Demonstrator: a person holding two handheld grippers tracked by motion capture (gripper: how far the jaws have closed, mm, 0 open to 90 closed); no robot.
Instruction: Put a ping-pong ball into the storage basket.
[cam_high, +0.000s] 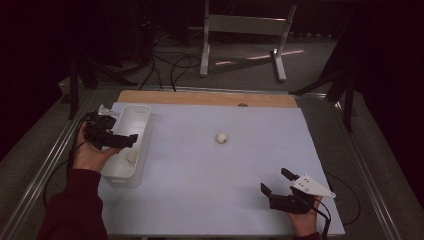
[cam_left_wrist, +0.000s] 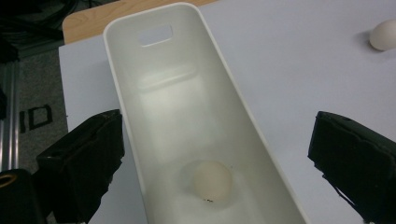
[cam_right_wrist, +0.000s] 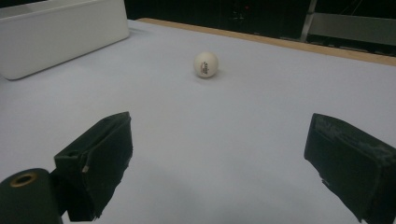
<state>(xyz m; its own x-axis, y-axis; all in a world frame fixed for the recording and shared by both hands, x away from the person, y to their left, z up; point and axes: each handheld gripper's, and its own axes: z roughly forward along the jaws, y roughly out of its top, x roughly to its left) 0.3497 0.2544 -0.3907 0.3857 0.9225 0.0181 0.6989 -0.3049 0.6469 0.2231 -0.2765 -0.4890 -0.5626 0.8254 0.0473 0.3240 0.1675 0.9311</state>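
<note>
On the table (cam_high: 210, 180), mid-sheet, one ping-pong ball (cam_high: 221, 137) sits loose, and it's what I'd go for with the right gripper (cam_high: 274, 182). Its fingers (cam_right_wrist: 98, 158) are spread wide, nothing between them, parked low near the front right corner of the blue-grey sheet. In the right gripper view the ball (cam_right_wrist: 206, 64) is ahead of the gap, a bit left of its centre line, well apart from both fingers, red print facing me. To do this step well I'd slide forward low and level, shift slightly left so the ball sits dead centre between the pads, keep the fingers wide until it's past the tips, then close slow; my guess is a light round ball like this will squirt away if one pad touches first. The left gripper (cam_high: 111, 136) hangs over the white bin (cam_high: 142, 131) at the table's left edge, fingers (cam_left_wrist: 84, 168) also wide apart and empty, straddling the bin's walls from above in the left gripper view. A second ball (cam_left_wrist: 212, 181) already lies inside the bin (cam_left_wrist: 163, 121) on its floor at the near end, below the gap between those fingers, not touched by either as far as I can tell. The loose ball shows at the top right corner of that view too (cam_left_wrist: 385, 35). I judge one ball is in and one to go, so the drop should land in the bin's free far half.
</note>
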